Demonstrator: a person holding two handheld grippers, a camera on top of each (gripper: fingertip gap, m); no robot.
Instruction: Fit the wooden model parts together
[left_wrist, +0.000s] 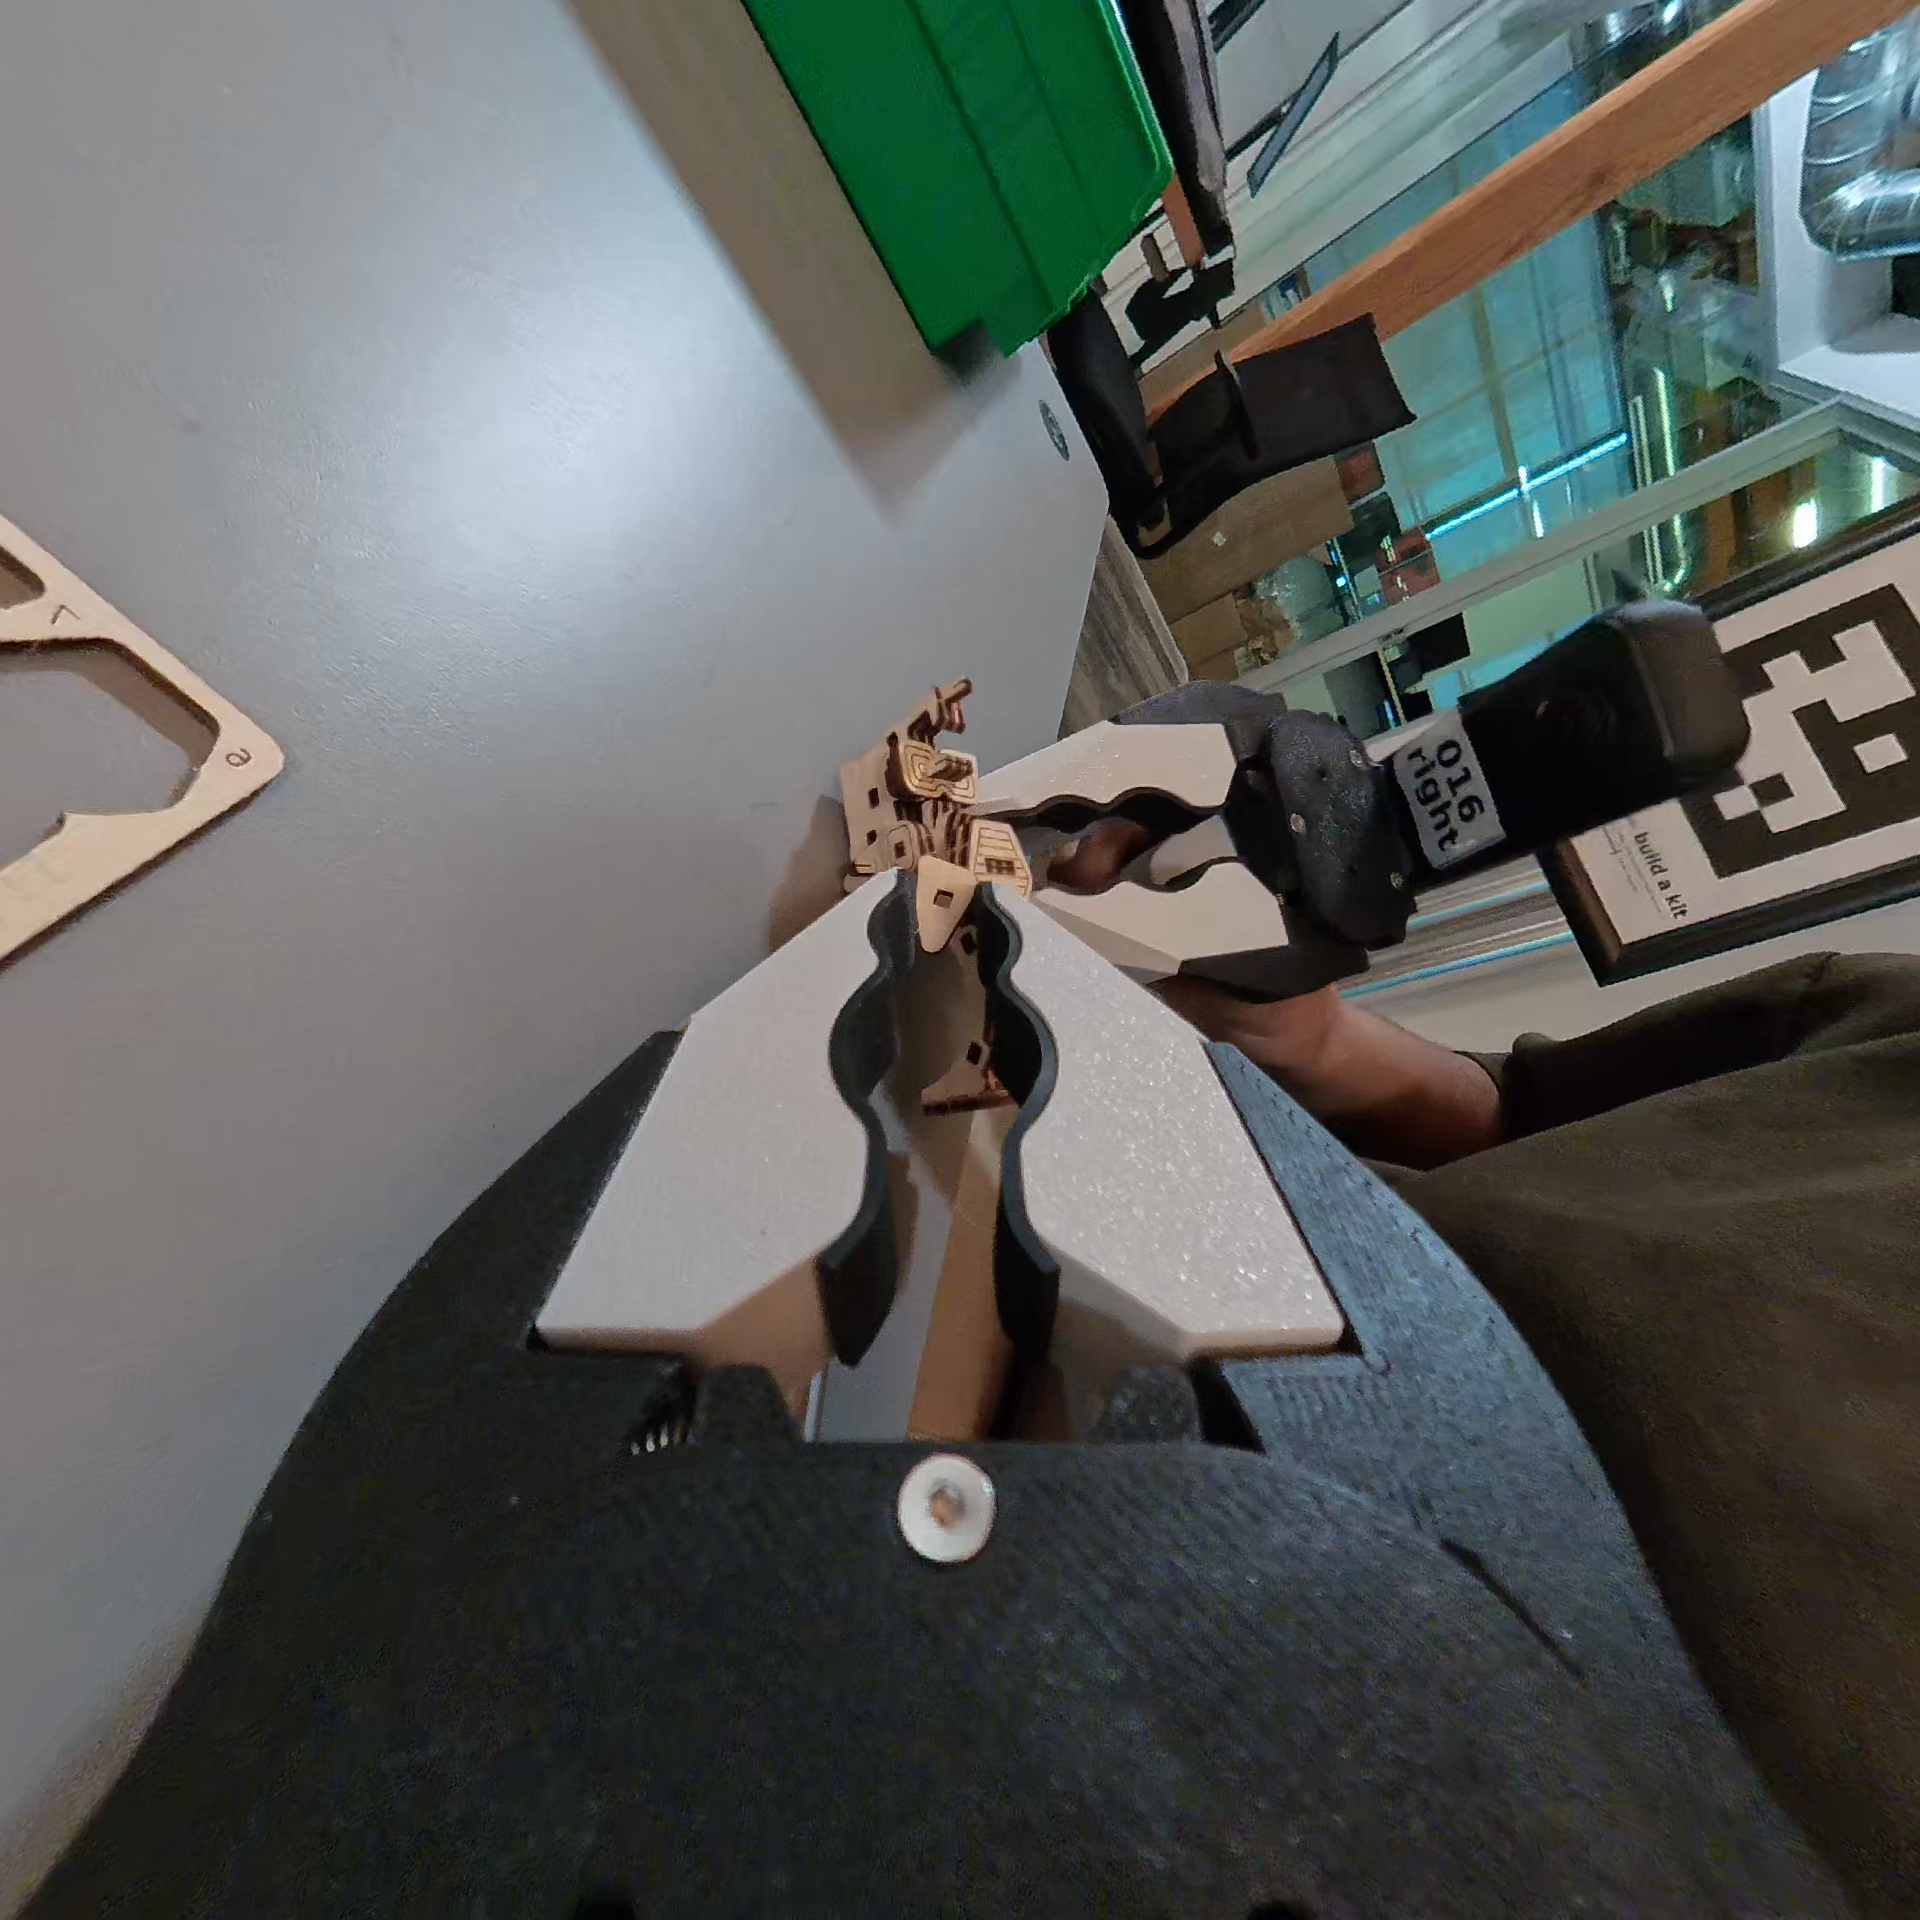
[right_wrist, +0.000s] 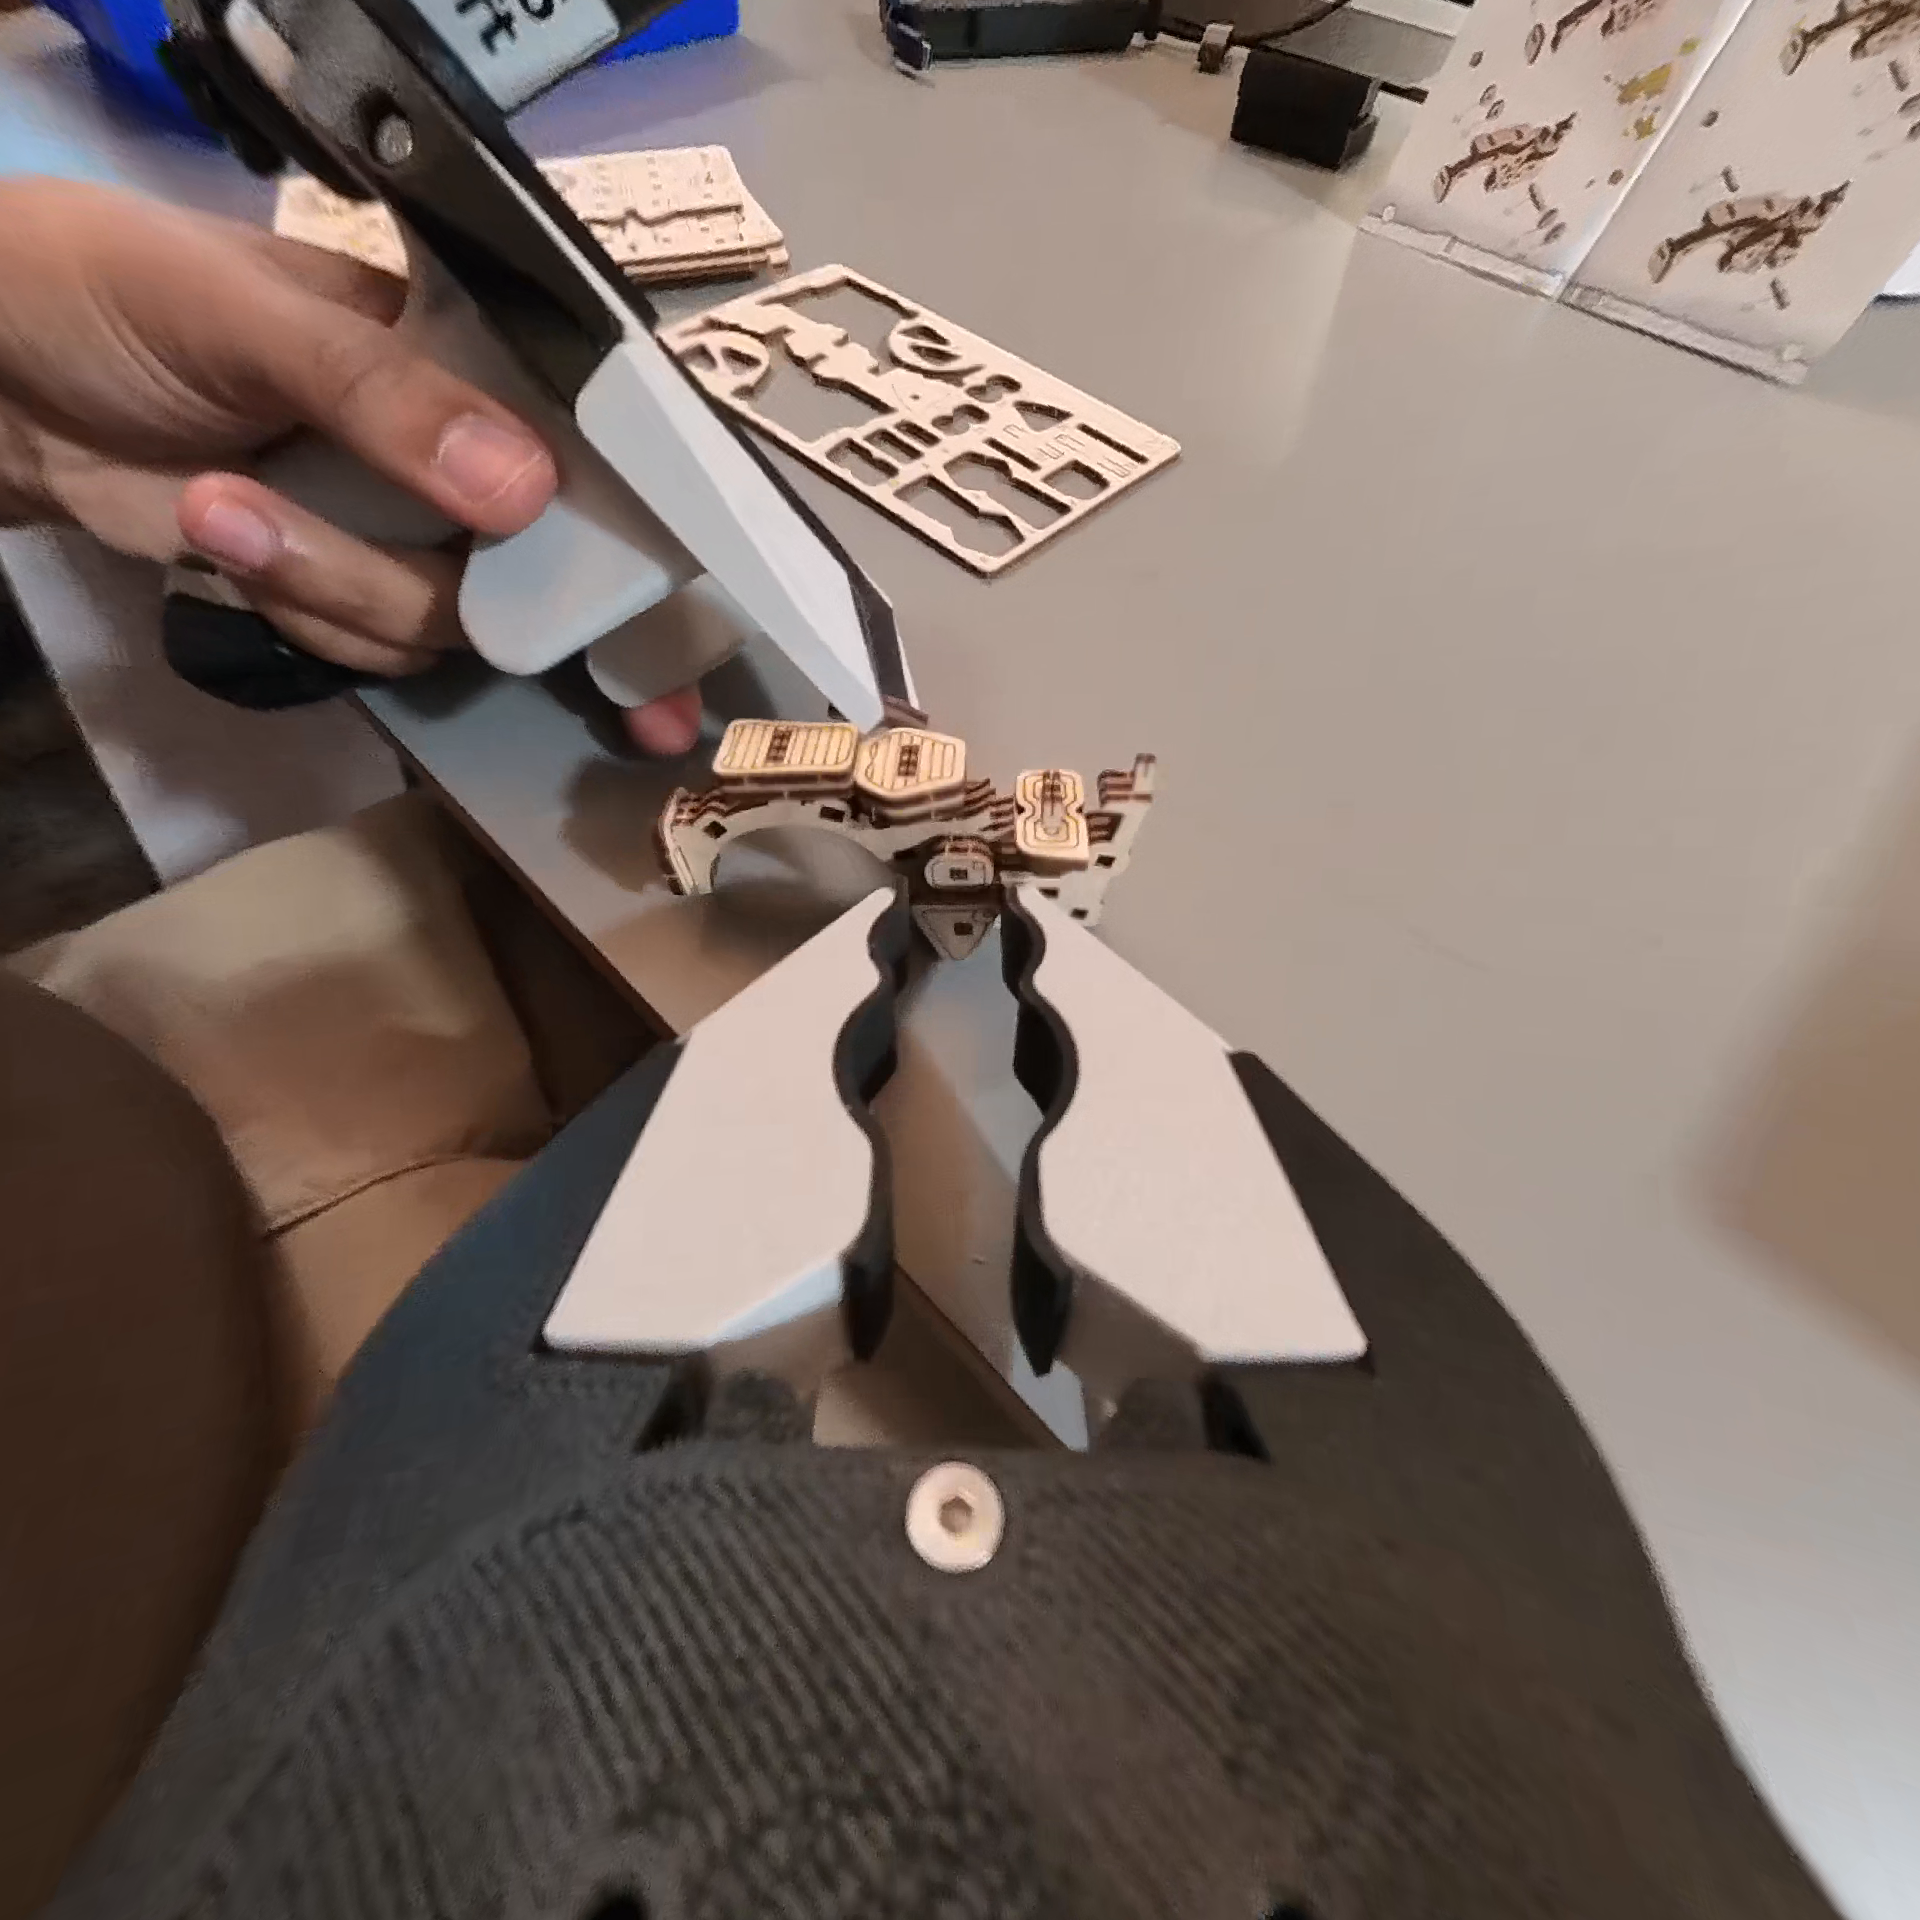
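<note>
The pale wooden model (right_wrist: 914, 800), part-built with engraved plates on top and an arched end, is held above the grey table (right_wrist: 1455, 831) near its front edge. My right gripper (right_wrist: 951, 920) is shut on a small piece on the model's underside. It also shows in the left wrist view (left_wrist: 1013, 842), coming in from the right onto the model (left_wrist: 914, 800). My left gripper (left_wrist: 938, 896) is shut on a flat wooden part (left_wrist: 940, 914) with a square hole, pressed against the model. In the right wrist view the left gripper (right_wrist: 883, 717) reaches down from the upper left onto the model's top.
A punched-out wooden sheet (right_wrist: 935, 416) lies beyond the model; its corner shows in the left wrist view (left_wrist: 125, 727). A stack of part sheets (right_wrist: 675, 218), instruction pages (right_wrist: 1621, 177) and a black box (right_wrist: 1299, 114) stand farther back. A green bin (left_wrist: 966, 156) sits on the table. A hand (right_wrist: 260, 416) holds the left gripper. Less than 4 cm separates the two grippers' tips.
</note>
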